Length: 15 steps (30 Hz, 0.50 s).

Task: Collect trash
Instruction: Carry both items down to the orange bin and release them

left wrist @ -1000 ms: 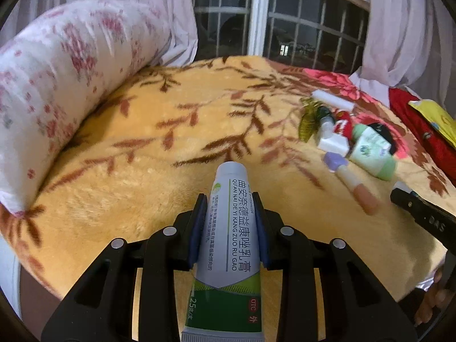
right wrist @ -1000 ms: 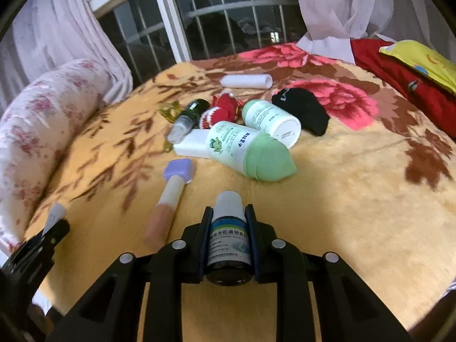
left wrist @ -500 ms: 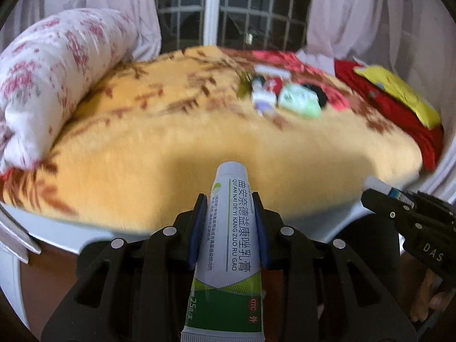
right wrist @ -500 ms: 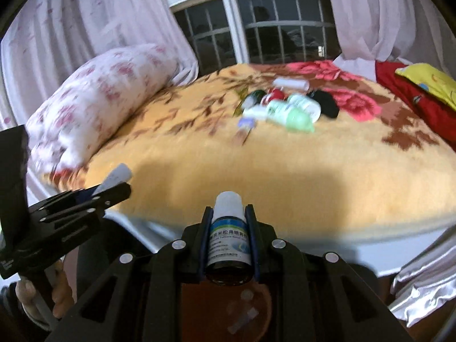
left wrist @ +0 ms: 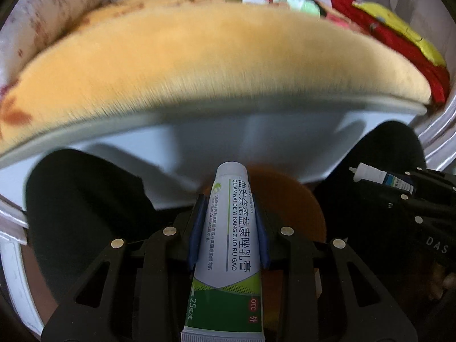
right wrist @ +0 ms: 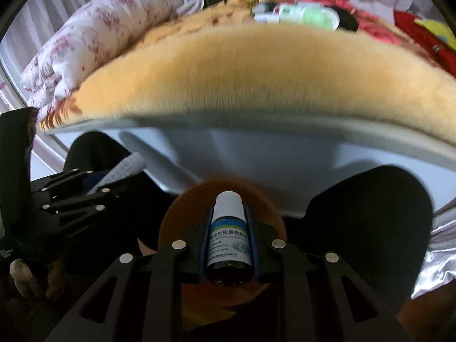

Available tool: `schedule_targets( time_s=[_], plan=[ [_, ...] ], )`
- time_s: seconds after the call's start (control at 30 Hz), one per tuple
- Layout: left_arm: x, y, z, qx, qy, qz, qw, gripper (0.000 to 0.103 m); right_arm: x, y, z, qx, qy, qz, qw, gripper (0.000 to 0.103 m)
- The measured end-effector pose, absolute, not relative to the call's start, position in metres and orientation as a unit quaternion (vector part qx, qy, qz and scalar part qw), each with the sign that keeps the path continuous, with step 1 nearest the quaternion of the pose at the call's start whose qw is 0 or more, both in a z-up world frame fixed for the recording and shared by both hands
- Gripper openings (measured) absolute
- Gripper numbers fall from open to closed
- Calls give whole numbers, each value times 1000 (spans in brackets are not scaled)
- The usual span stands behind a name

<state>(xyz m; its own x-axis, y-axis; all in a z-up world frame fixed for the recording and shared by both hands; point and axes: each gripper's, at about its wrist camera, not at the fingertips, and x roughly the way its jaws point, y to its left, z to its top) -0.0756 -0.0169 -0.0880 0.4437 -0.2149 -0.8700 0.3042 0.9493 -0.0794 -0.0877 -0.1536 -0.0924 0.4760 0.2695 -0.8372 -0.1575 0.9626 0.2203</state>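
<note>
Left gripper was clamped on a white-and-green ointment tube, cap end pointing toward 12 o'clock. Right gripper was clamped on a small dark spray bottle with a white cap. Both were held over a round orange-brown bin, which sat below the bed edge between the person's dark-clad knees. More trash, blurred, lay on the yellow blanket at 12 to 1 o'clock, a green-capped bottle among it. Floral bolster at 10 o'clock.
</note>
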Motion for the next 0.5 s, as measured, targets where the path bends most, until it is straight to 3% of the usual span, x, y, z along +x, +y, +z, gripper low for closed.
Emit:
schedule_targets(
  time_s=[0.27,0.33,0.4,0.5],
  plan=[
    [-67,-14,-109,41,541,-152,826,31,-78,-153,-115,60,531,125,836,23],
    [-64,-14,-112,43,548,-148,822,32,-76,-154,-119,65,538,123,831,31],
    [-63,-14,-114,43,552,-145,820,36,-76,-156,-120,69,536,116,833,46],
    [-62,-13,-113,44,552,-141,821,49,-79,-160,-118,77,531,111,837,47]
  ],
)
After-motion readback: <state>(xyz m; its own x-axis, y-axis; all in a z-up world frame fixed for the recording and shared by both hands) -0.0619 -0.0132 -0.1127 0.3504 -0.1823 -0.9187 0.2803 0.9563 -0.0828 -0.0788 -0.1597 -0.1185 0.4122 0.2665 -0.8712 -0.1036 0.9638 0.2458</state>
